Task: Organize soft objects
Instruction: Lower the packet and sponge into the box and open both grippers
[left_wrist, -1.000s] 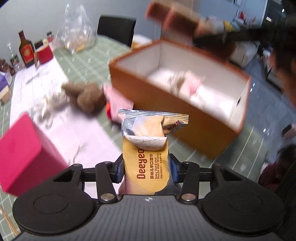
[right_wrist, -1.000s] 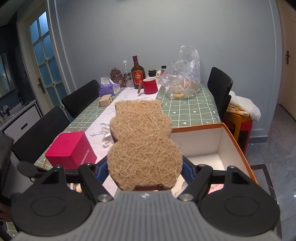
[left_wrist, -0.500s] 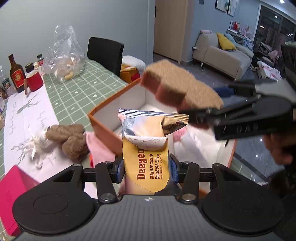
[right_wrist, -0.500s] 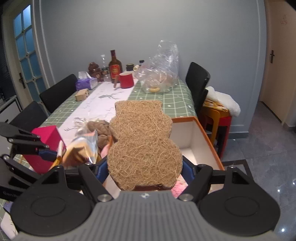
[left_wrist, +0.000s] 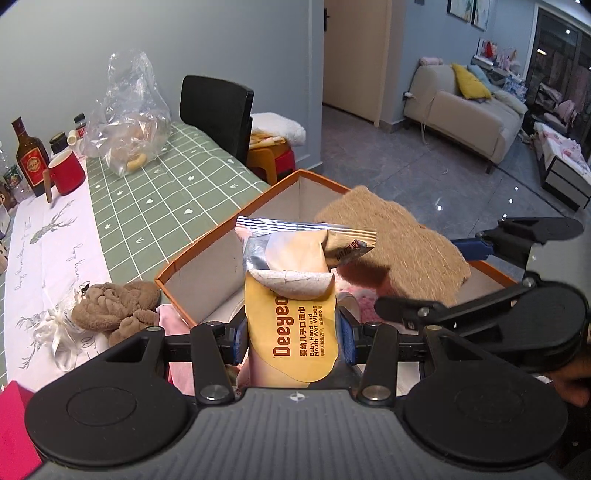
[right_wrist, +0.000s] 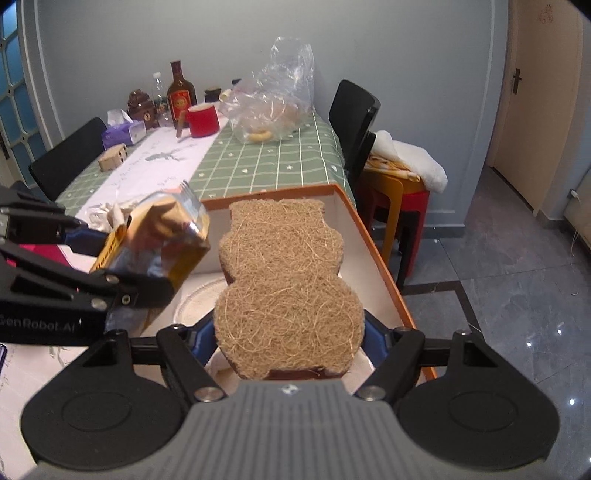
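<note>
My left gripper (left_wrist: 291, 336) is shut on a yellow pack of baby wet wipes (left_wrist: 291, 317), held over the near edge of the orange-rimmed white box (left_wrist: 229, 236). My right gripper (right_wrist: 288, 332) is shut on a brown fibrous scrub sponge (right_wrist: 284, 288), held above the same box (right_wrist: 373, 254). The sponge (left_wrist: 399, 243) and right gripper also show at the right of the left wrist view. The wipes pack (right_wrist: 162, 236) and left gripper show at the left of the right wrist view. Pink soft items (left_wrist: 369, 299) lie in the box.
A brown plush towel (left_wrist: 114, 310), a pink cloth (left_wrist: 173, 317) and a clear wrapper (left_wrist: 62, 325) lie on the table left of the box. A magenta box (left_wrist: 14, 424) sits near left. A red mug (left_wrist: 66, 173), bottle (left_wrist: 29, 158) and plastic bag (left_wrist: 125, 118) stand far back. A black chair (left_wrist: 218, 110) stands behind.
Both grippers have moved closer over the box and lower, each still holding its item. The sponge now sits just right of the wipes pack.
</note>
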